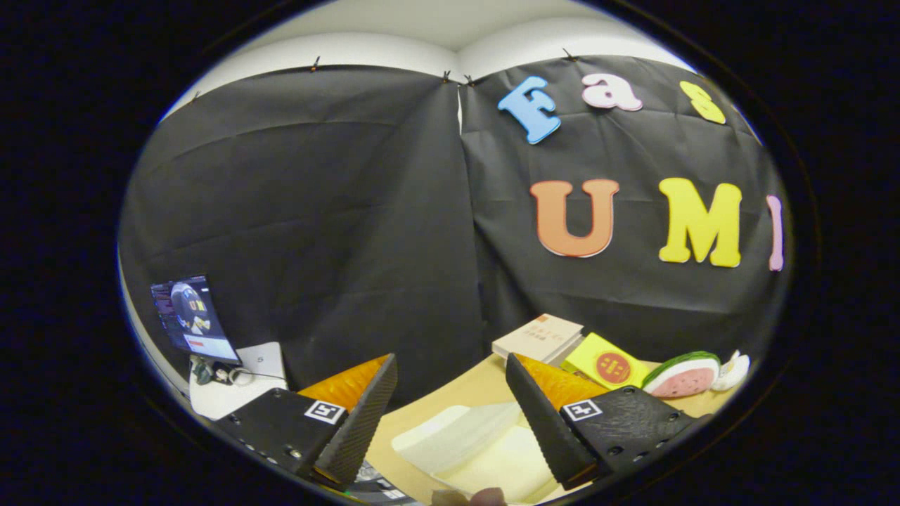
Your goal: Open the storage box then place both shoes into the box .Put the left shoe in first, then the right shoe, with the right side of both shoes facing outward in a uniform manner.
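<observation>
the tool (450, 414) gapes apart above the pale translucent plastic storage box (467, 439) at lower centre, likely light, slippery; grip its lid edge.

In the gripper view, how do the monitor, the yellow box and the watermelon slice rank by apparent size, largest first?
1. Monitor, beyond the left finger.
2. and 3. Yellow box and watermelon slice: they look alike, so I do not rank them.
Fisheye distortion and differing distances make true sizes unsure. The gripper is open, holding nothing.

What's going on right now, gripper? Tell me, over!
Gripper open, holding nothing. White box-like thing lies low between the fingers on the table; can't tell if it's open. Book, yellow packet, watermelon toy sit beyond, off the path.
</observation>
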Available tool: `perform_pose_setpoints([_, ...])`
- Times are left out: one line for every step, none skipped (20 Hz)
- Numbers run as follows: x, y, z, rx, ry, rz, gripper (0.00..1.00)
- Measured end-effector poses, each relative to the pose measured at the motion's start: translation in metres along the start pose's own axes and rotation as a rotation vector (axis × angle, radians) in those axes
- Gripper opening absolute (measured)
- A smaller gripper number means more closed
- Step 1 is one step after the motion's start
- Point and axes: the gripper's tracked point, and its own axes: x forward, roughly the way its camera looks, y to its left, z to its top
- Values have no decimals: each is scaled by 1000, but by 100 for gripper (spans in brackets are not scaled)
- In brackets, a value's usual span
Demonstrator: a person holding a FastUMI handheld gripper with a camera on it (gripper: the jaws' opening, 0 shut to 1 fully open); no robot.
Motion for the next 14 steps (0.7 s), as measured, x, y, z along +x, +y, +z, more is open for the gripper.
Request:
perform_pose_setpoints([-12,-19,0,-3,-13,-23,96])
perform_pose_setpoints([-25,-40,-1,-4,-25,-48,96])
perform_pose_setpoints([-38,-62,-3,0,-35,-68,96])
perform_pose_setpoints([-55,-86,-7,0,-41,-93,96])
perform_pose_setpoints([-69,-113,-11,1,-48,-128,96])
perform_pose_setpoints([-83,-142,-19,7,-51,-165,96])
perform_pose_setpoints([-97,-171,-28,16,-46,-203,96])
perform_pose_setpoints([-113,-199,-41,29,-31,-245,96])
perform_pose_setpoints([-129,-225,-56,44,-14,-287,96])
perform_pose_setpoints([-147,-252,-77,63,7,-333,96])
perform_pose_setpoints([-159,-272,-94,80,31,-367,96])
perform_pose_setpoints([-171,-289,-117,108,61,-397,96])
perform_pose_setpoints([-179,-304,-141,139,93,-422,96])
perform_pose_setpoints([-186,-315,-166,170,127,-441,96])
